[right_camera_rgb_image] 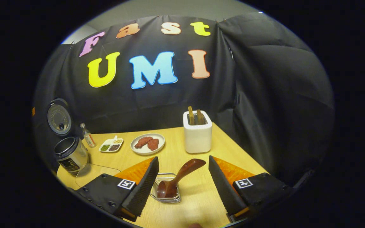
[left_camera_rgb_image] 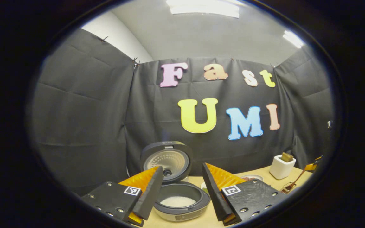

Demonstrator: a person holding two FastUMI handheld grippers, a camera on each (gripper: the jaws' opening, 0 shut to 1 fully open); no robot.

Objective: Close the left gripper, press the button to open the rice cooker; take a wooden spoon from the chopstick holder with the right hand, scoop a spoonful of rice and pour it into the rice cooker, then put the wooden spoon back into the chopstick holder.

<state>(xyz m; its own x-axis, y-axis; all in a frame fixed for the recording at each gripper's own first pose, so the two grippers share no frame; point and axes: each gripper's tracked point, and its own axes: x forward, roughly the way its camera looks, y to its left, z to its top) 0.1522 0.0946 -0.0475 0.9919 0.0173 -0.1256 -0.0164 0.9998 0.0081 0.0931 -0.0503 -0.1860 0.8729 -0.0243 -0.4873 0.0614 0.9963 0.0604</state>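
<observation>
I am hovering both jaws wide: right gripper (right_camera_rgb_image: 182, 186) is straddling the spoon (right_camera_rgb_image: 177, 177), apparently back in its holder (right_camera_rgb_image: 167, 195) near the tabletop's (right_camera_rgb_image: 201, 199) front edge; left gripper (left_camera_rgb_image: 182, 193) is facing the open cooker (left_camera_rgb_image: 181, 202).

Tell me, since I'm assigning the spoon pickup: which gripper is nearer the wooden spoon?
Right. The right gripper straddles the wooden spoon; the left gripper hovers at the rice cooker.
</observation>
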